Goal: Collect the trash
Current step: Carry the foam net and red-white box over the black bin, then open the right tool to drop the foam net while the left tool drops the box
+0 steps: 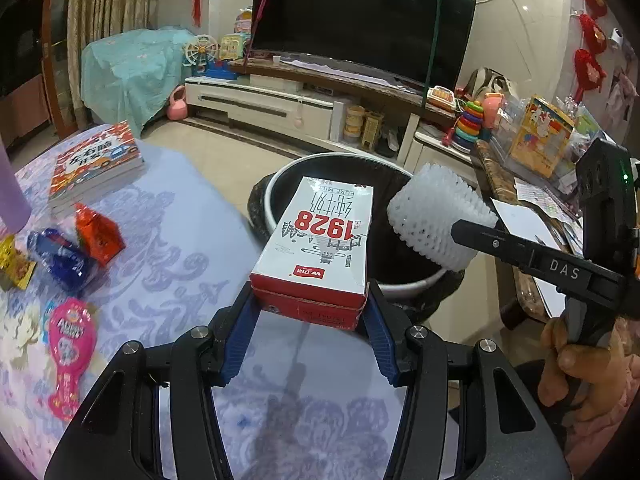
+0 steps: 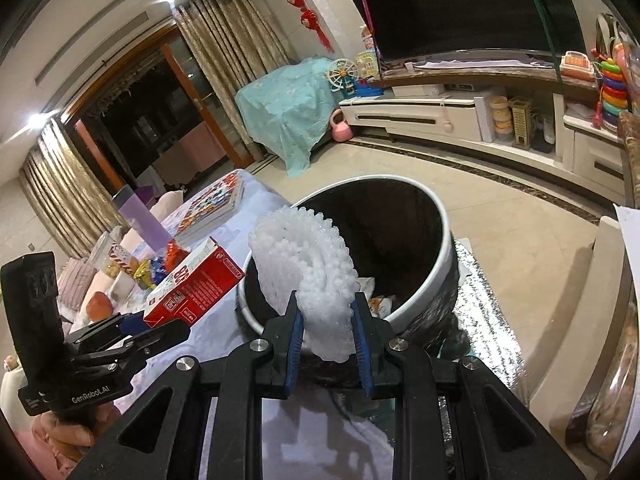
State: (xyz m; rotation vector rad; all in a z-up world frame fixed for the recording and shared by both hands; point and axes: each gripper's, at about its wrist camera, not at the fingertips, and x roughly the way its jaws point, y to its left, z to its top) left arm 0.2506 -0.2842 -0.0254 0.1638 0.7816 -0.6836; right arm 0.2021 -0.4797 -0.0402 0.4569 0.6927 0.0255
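Observation:
My left gripper (image 1: 310,302) is shut on a red and white milk carton (image 1: 324,240) and holds it at the near rim of the round black bin (image 1: 404,284). My right gripper (image 2: 326,304) is shut on a white foam fruit net (image 2: 304,268) and holds it over the bin's near rim (image 2: 416,292). The net also shows in the left wrist view (image 1: 436,216), above the bin's right side. The carton also shows in the right wrist view (image 2: 192,284), left of the bin. Some trash lies inside the bin (image 2: 380,300).
On the lilac tablecloth (image 1: 180,248) lie a red wrapper (image 1: 100,232), a blue wrapper (image 1: 60,256), a pink package (image 1: 68,344), a gold wrapper (image 1: 16,264) and books (image 1: 96,160). A cluttered side table (image 1: 532,184) stands right of the bin. A TV stand (image 1: 280,100) is behind.

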